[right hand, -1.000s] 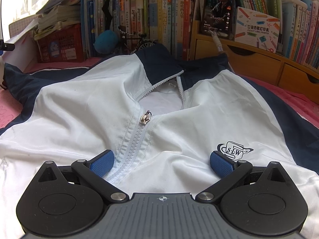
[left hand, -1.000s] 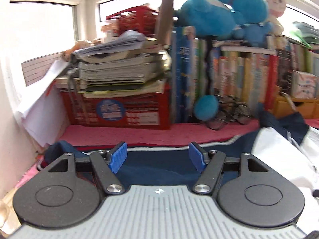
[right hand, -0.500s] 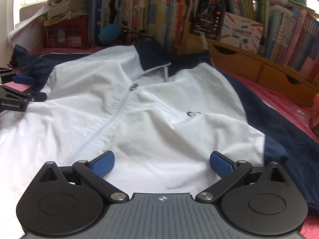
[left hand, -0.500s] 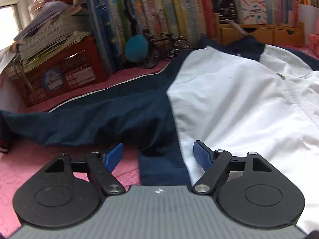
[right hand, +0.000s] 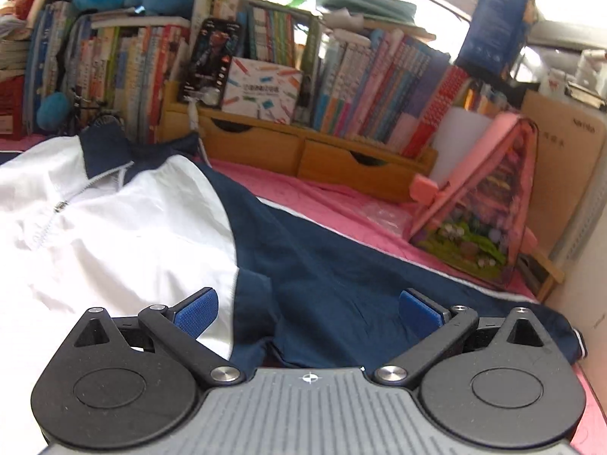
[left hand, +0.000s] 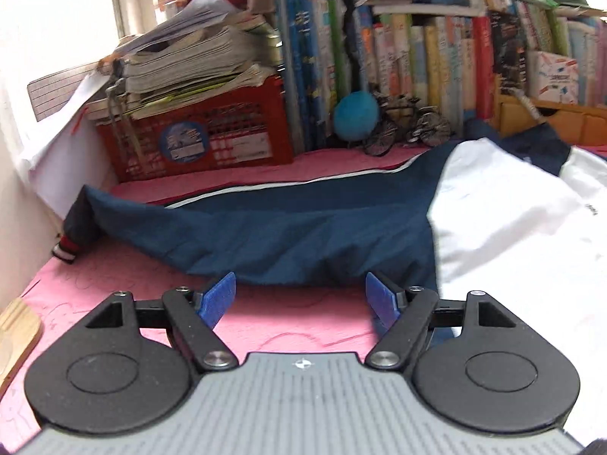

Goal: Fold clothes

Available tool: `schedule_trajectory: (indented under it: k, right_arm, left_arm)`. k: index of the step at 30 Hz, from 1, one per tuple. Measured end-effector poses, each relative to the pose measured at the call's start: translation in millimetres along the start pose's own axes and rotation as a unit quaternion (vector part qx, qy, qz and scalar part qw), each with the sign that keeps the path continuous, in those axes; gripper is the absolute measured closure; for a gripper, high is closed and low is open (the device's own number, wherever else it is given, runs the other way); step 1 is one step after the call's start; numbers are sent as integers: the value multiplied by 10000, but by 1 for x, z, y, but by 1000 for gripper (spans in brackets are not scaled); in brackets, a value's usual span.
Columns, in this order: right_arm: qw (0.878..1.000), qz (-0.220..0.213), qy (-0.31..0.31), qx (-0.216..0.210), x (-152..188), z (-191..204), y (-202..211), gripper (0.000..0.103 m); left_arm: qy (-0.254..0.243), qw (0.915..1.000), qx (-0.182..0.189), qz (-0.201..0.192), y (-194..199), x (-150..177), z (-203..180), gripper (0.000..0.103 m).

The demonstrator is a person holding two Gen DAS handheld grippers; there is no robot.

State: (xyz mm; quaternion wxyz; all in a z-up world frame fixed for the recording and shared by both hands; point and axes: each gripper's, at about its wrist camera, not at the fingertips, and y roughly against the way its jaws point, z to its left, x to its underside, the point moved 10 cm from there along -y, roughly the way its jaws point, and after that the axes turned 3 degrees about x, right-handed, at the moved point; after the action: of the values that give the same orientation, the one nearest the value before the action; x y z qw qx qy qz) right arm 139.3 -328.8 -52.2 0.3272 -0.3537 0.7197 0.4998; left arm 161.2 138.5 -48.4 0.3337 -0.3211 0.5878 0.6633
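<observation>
A jacket with a white body (right hand: 114, 235) and navy sleeves lies zip-up on a pink bedspread (left hand: 125, 284). In the left wrist view its navy sleeve (left hand: 284, 227) stretches left to a red-and-white striped cuff (left hand: 68, 246). My left gripper (left hand: 299, 290) hangs just short of that sleeve's near edge, over bare bedspread. Its jaws are closing, still wide apart, with nothing between them. In the right wrist view my right gripper (right hand: 309, 305) stands open low over the other navy sleeve (right hand: 341, 273), beside the white-navy seam. I cannot tell whether it touches the cloth.
A red crate (left hand: 197, 140) piled with papers, rows of books, a blue ball (left hand: 354, 115) and model bicycles line the back. Wooden drawers (right hand: 303, 151) and a pink toy house (right hand: 481, 208) stand at the right, near a wall. A wooden board (left hand: 15, 330) lies at the left.
The left gripper sank and turned toward the navy sleeve and its cuff. The right gripper swung rightward from the zip and chest logo to the right sleeve.
</observation>
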Motion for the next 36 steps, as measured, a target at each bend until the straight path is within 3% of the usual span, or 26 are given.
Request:
schedule_trajectory:
  k: [6, 9, 13, 20, 26, 27, 29, 34, 35, 36]
  right_arm:
    - [9960, -147, 13, -886, -40, 64, 1, 4]
    - [9931, -133, 188, -1153, -59, 96, -9, 21]
    - [9899, 47, 392, -1359, -76, 133, -28, 52]
    - [9881, 320, 375, -1454, -78, 158, -61, 53]
    - [9847, 539, 252, -1640, -104, 185, -108, 52]
    - [9837, 582, 296, -1676, -108, 193, -118, 48]
    - [9832, 703, 376, -1640, -110, 210, -136, 42]
    - [9845, 871, 679, -1365, -107, 224, -172, 46]
    - [9836, 880, 637, -1439, -108, 224, -175, 52]
    - [9839, 895, 573, -1434, -111, 222, -177, 79]
  left_arm:
    - [-164, 9923, 1224, 54, 9, -12, -83, 27]
    - [-341, 9871, 1562, 121, 8, -8, -120, 27]
    - [-421, 9875, 1511, 122, -3, -10, -139, 27]
    - [-32, 9875, 1551, 294, -29, -4, -149, 26]
    - [-71, 9877, 1525, 343, -35, 5, -156, 15]
    - [-80, 9873, 1548, 357, -36, 6, -156, 13]
    - [-129, 9866, 1578, 387, -37, 6, -159, 8]
    - [-216, 9862, 1586, 427, -38, 7, -163, 5]
    - [-211, 9859, 1603, 431, -38, 7, -163, 4]
    - [-206, 9856, 1621, 435, -38, 8, -163, 3]
